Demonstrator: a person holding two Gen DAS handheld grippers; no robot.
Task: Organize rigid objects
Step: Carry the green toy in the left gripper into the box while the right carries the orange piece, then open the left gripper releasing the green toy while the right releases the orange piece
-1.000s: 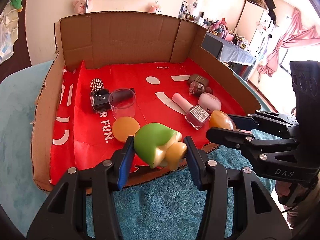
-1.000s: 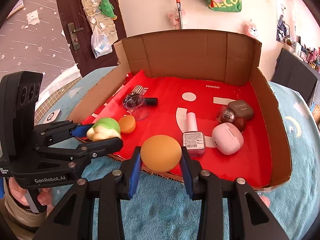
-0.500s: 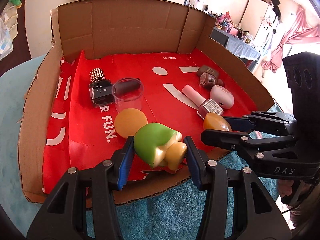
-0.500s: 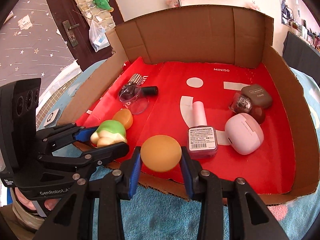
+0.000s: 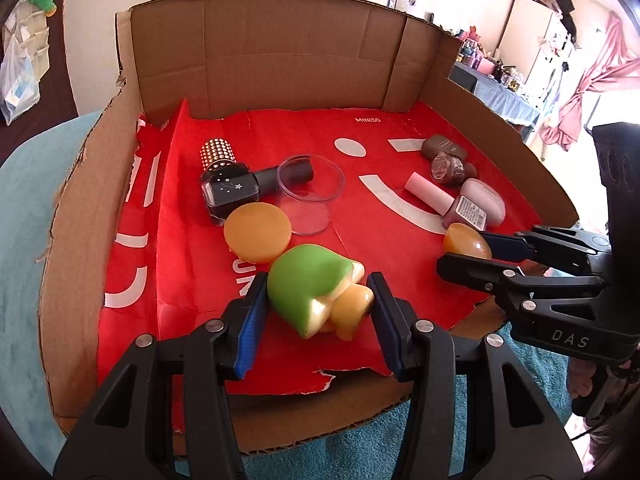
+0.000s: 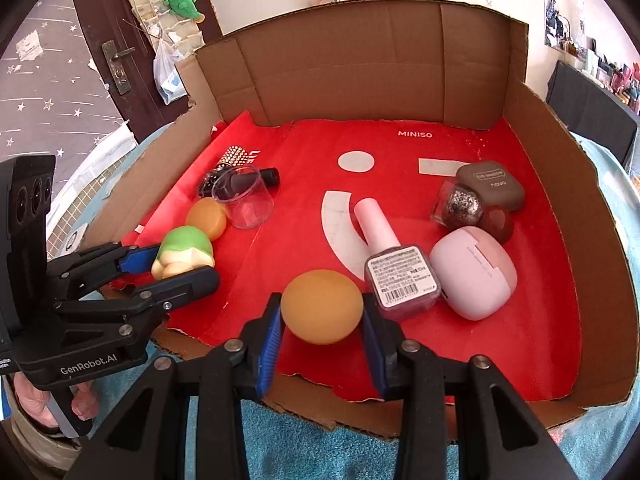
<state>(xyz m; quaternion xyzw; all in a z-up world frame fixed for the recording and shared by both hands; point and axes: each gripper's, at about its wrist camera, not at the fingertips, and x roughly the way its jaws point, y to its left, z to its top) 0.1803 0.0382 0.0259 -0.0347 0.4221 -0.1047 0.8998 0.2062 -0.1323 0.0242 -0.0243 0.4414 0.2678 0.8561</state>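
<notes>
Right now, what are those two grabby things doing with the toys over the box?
A person holds a hand-held gripper in each hand. The left hand-held gripper is clamped on a green and cream toy, and the right hand-held gripper on an orange ball. Both hang over the near edge of the cardboard box, where nail polish bottles and other small things lie on red paper.

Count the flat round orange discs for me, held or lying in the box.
2: one round orange disc held between the right gripper's fingers, one lying beside the clear plastic cup.
</notes>
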